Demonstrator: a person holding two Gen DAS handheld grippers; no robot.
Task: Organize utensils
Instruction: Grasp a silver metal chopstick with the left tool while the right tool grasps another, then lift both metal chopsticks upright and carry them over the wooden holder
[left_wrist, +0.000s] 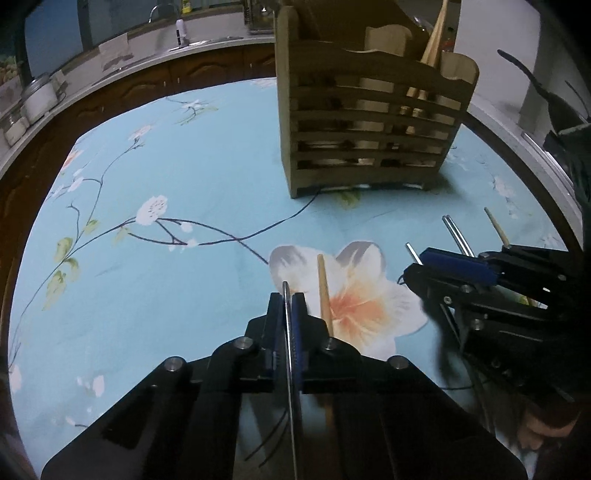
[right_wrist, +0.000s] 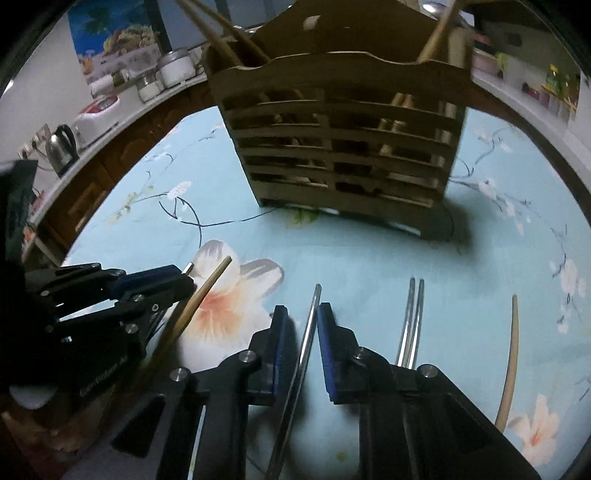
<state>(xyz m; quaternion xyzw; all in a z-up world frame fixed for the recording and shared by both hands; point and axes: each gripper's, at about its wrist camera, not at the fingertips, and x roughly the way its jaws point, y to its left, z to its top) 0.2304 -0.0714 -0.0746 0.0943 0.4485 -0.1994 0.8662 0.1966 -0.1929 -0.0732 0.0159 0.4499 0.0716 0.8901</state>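
My left gripper (left_wrist: 287, 325) pinches a thin, slick steel chopstick (left_wrist: 286, 295); my right gripper (right_wrist: 300, 343) straddles another steel chopstick (right_wrist: 308, 332), pads not touching.

Counts, right wrist view: four metal chopsticks are showing, one (right_wrist: 309, 325) centre, a pair (right_wrist: 413, 317) right of centre, one tip (right_wrist: 189, 266) left. Two wooden chopsticks are lying on the table: one (right_wrist: 201, 299) lower left, one (right_wrist: 511, 362) right. One wooden holder (right_wrist: 340, 147) is standing at the top.

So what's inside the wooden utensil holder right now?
Wooden chopsticks stick out of the slatted wooden utensil holder; more show in the right wrist view. The slats hide their lower ends and anything lying deeper.
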